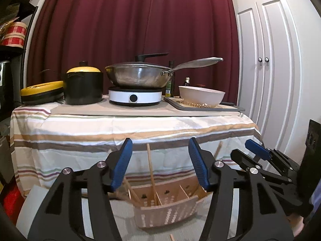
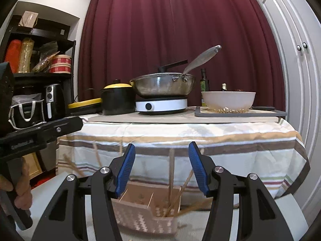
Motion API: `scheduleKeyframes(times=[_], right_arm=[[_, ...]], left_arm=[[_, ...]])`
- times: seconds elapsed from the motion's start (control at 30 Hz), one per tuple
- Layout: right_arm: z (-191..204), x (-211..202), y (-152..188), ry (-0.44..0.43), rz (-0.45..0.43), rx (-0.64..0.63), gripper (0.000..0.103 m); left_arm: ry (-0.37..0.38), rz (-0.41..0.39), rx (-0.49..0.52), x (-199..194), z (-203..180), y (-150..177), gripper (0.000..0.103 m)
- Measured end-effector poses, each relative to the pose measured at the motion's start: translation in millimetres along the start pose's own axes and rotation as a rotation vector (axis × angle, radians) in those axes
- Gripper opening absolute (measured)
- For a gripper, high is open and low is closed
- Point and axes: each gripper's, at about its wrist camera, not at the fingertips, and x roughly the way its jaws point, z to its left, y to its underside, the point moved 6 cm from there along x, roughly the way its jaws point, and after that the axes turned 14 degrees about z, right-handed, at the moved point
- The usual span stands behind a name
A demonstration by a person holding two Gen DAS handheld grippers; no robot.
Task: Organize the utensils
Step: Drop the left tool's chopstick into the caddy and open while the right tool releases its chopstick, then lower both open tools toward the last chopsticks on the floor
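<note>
A pink perforated utensil holder [image 1: 166, 208] with dividers stands low in front of me; it also shows in the right wrist view [image 2: 146, 217]. Thin wooden chopsticks [image 1: 150, 166] stand in its compartments, and several chopsticks [image 2: 176, 192] lean in its right section in the right wrist view. My left gripper [image 1: 160, 164] is open and empty above the holder. My right gripper [image 2: 161, 168] is open and empty above the holder, and it shows at the right of the left wrist view [image 1: 258, 152].
A table with a striped cloth [image 1: 128, 128] stands behind, bearing a wok [image 1: 138, 76] on a white induction hob [image 1: 134, 97], a black pot with yellow lid [image 1: 83, 86], a white bowl [image 1: 200, 95] on a grey tray [image 1: 236, 108], and bottles. Shelves stand at left, white cabinet doors [image 1: 268, 60] at right.
</note>
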Motion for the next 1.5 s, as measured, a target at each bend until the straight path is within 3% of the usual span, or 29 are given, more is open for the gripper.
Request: scheduleKeyframes(times=[0.6,0.87,1.1,1.37,1.5], right_arm=[[29.3,-66.6,160.9,0.023,0.195,0.028,0.055],[49.6,-75.2,222.6,-0.023,0.302,0.006,0.048],[69.1,-71.8,252.4,-0.084,0.375,-0.013,0.039],[83.2,-62.0,272.5,-0.105,0.472,-0.036,0.027],[84.2,-56.8,281.7,-0.109,0.523,-0.034,0.01]], left_arm=[[-0.169,0.115,-0.022,-61.4,0.6,154.4,0.057],[-0.196,0.196,-0.025,-72.2,-4.2,219.5,0.056],[-0.193,0.242,-0.033,-75.4,-8.4,251.9,0.056],[-0.183,0.261,-0.054,-76.7,-7.3,261.7,0.056],[-0.175,0.26,-0.053,-76.3,-9.1,261.8,0.056]])
